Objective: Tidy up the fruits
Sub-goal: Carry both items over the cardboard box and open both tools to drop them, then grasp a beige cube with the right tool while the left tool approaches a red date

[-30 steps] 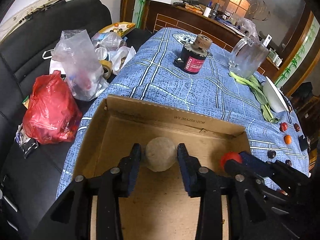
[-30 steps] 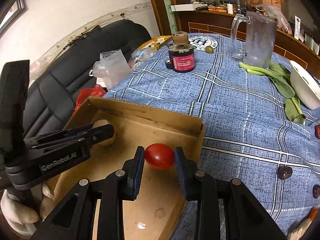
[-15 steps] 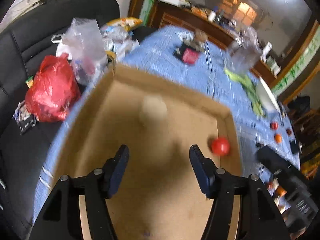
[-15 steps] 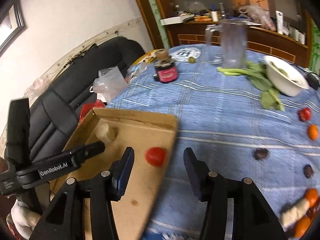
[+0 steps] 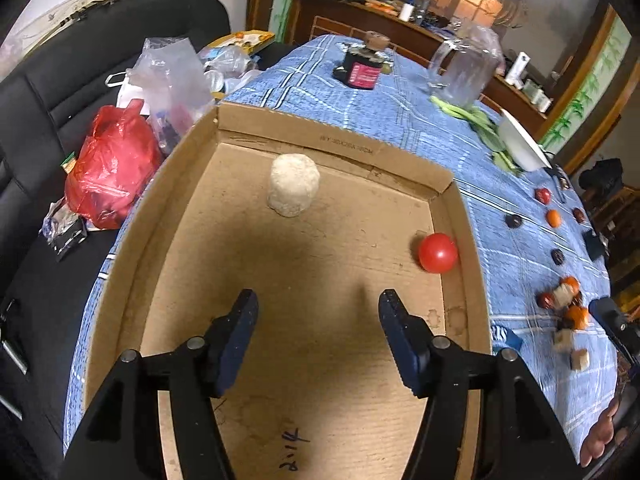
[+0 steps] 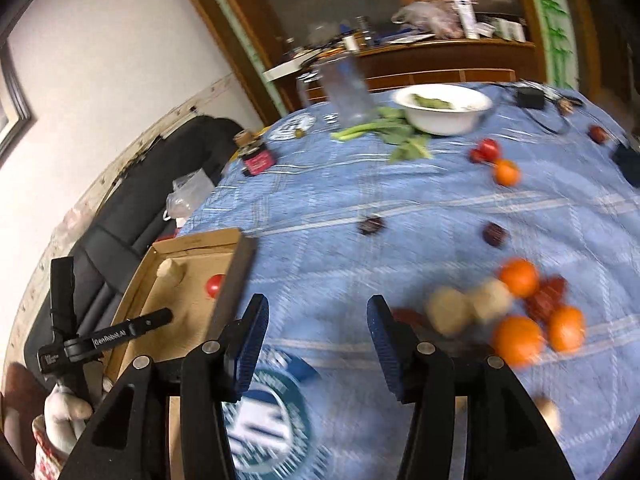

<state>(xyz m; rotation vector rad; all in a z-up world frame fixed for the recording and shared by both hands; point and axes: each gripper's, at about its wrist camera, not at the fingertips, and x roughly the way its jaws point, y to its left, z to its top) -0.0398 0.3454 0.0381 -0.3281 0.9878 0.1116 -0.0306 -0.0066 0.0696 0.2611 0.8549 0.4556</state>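
Now both claws gape — left claw point(image 5: 318, 334), right claw point(image 6: 318, 330) — fruit released.

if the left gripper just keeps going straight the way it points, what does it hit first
Probably the pale round fruit lying in the cardboard box. The left gripper is open, with bare box floor up to it; depth is hard to judge.

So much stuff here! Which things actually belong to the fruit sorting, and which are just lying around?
Part of the job:
shallow brown cardboard box
round red tomato
pale beige lumpy fruit
cluster of orange and red fruits

Just lying about:
clear glass mug
white bowl
green leafy vegetable
red plastic bag
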